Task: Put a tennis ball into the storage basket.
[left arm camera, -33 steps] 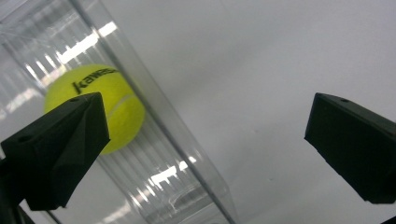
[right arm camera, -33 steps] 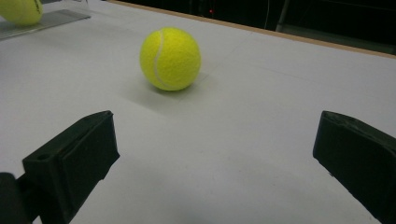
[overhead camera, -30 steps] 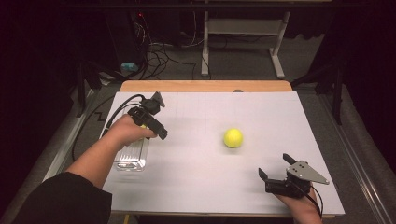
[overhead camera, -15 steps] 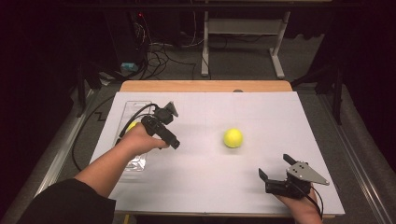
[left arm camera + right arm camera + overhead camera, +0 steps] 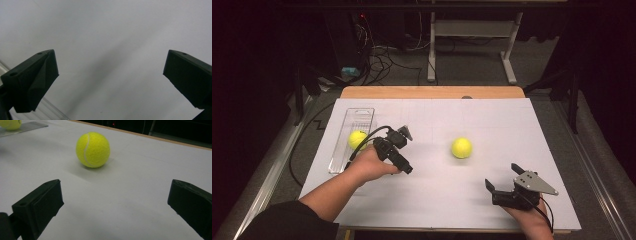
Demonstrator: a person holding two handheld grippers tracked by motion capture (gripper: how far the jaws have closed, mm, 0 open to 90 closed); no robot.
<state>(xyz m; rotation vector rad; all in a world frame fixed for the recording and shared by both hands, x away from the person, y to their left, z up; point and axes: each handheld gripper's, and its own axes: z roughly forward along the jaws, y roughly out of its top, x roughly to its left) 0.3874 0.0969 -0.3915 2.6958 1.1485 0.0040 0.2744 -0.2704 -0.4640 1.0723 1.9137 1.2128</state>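
Step in hand, as judged: tennis balls go into the clear plastic tray (image 5: 357,116) at the left of the bench (image 5: 437,200). One tennis ball (image 5: 357,138) already lies in the tray; the second tennis ball (image 5: 461,148) sits free on the white bench top, near the middle, well apart from the tray.

Left gripper (image 5: 404,132) hovers just right of the tray, fingers spread wide and holding nothing (its own view looks down on bare bench between them, with a strip of tray edge (image 5: 53,112) at bottom left).

Right gripper (image 5: 502,177) rests low at the near right of the bench, fingers likewise wide and empty. Its view has the free ball (image 5: 93,149) ahead and left of centre, apart from both fingers.

Next move, judged: either gripper must close the gap to the free ball, centre it between the fingers and pinch across its widest part; a grip off the middle could squirt the ball away, since it rolls.
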